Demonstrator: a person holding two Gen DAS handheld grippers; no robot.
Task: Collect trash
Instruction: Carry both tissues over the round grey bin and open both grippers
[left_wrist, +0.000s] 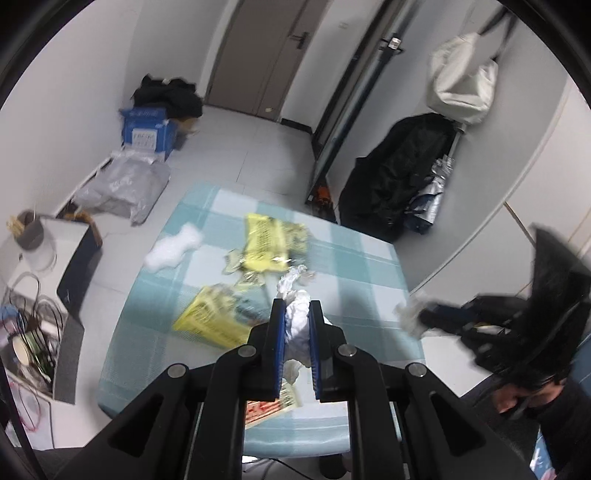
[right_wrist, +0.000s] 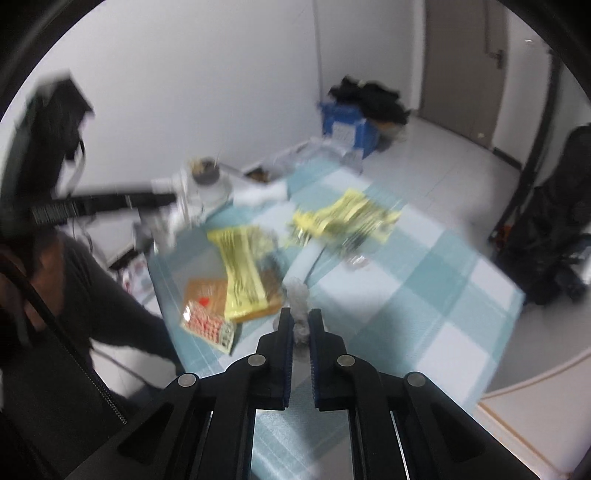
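Note:
In the left wrist view my left gripper (left_wrist: 296, 308) is shut on a crumpled white tissue (left_wrist: 298, 321), held above the teal checked tablecloth (left_wrist: 354, 258). On the cloth lie two yellow wrappers (left_wrist: 267, 243) (left_wrist: 210, 319), a white wad (left_wrist: 171, 249) and a red printed packet (left_wrist: 271, 406). My right gripper (right_wrist: 300, 317) is shut on a small crumpled grey-white wad (right_wrist: 298, 295), lifted off the cloth (right_wrist: 424, 295). In the right wrist view the yellow wrappers (right_wrist: 242, 273) (right_wrist: 347, 218) and the red packet (right_wrist: 207, 325) lie to the left and beyond. Both views are blurred.
On the floor behind the table are a blue box (left_wrist: 147, 129) and a grey plastic bag (left_wrist: 122, 184). A black bag (left_wrist: 399, 170) leans by the door frame. A white cabinet with cables (left_wrist: 33, 314) stands at the left. The person's dark sleeve (right_wrist: 110, 302) is close to the table's near corner.

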